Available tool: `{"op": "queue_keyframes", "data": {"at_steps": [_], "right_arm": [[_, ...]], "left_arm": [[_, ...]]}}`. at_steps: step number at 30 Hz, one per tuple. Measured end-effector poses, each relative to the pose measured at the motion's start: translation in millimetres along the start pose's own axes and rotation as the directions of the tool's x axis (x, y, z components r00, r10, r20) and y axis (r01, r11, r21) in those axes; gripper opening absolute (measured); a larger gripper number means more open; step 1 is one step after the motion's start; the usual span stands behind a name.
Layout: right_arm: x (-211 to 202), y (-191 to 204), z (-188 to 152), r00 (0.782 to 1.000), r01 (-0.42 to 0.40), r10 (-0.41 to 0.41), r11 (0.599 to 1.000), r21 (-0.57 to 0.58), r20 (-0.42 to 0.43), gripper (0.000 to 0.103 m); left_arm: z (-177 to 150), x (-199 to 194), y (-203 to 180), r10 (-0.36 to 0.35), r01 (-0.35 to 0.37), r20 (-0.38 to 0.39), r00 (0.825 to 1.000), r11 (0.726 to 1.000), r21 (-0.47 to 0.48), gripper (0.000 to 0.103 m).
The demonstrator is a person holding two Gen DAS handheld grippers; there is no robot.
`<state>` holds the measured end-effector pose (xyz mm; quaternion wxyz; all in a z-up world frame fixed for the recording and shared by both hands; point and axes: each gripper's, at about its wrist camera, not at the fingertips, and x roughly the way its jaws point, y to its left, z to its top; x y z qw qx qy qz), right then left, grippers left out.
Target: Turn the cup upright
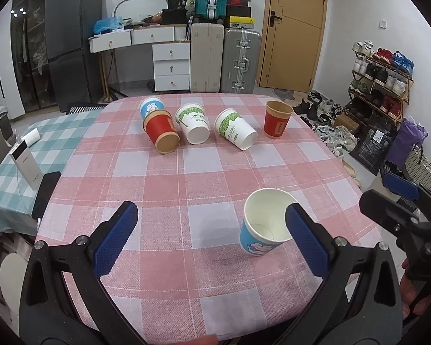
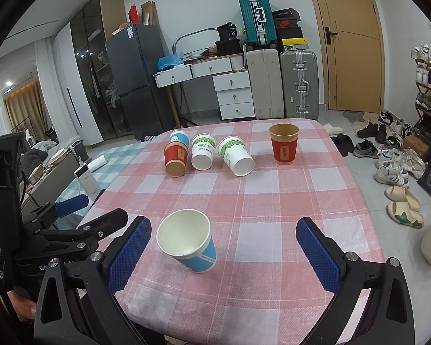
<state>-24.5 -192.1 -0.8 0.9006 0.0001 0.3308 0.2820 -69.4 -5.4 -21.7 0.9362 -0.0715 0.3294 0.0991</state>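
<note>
I see my left claw (image 1: 211,240) spread wide, gripping nothing; the blue cup (image 1: 263,227) stands upright on the desk (image 1: 186,178) just inside its right finger. My right claw (image 2: 222,247) is also wide apart and empty, with the same cup (image 2: 189,244) just inside its left finger. Far ahead of both claws, four cups lie tipped beside one upright red cup (image 2: 283,143).
</note>
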Motion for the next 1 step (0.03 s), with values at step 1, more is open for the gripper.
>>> {"op": "queue_keyframes", "data": {"at_steps": [1], "right_arm": [[0.1,-1.3,-0.1,1.0,0.001,-0.001,1.0,0.003,0.0,0.103]], "left_arm": [[-0.1,-0.7,0.7,-0.002,0.002,0.003,1.0,1.0,-0.005,0.103]]}}
